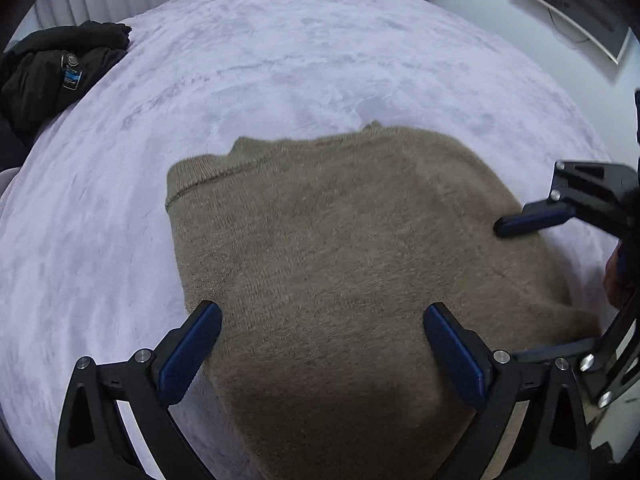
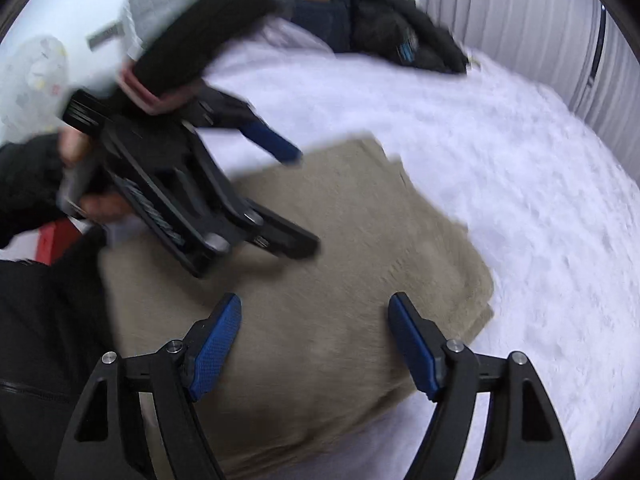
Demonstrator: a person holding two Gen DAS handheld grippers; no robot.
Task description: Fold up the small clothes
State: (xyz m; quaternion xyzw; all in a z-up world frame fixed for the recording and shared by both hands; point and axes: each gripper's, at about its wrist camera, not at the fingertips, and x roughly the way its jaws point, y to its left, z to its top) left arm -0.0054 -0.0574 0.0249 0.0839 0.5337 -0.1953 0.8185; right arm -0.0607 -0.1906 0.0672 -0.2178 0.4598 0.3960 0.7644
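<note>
**Both tools open over a folded knit on the bed**

A tan sweater (image 1: 340, 248), fuzzy fine-ribbed knit, lies folded into a rough rectangle on the bed (image 1: 280, 60), whose cover is a pale lilac plush with a mottled nap. A dark seam line runs near the knit's far left corner, and a folded layer shows as a step along its right edge in the right wrist view.

The left tool (image 1: 322, 356) hangs over the near part of the sweater, jaws spread wide, blue textured pads clear of the cloth. The right tool (image 2: 314, 348) is also open above the knit, nothing between its pads.

Dark clothes (image 1: 52, 72) sit heaped at the bed's far left edge. Broad bare plush surrounds the sweater beyond and to either side.
</note>
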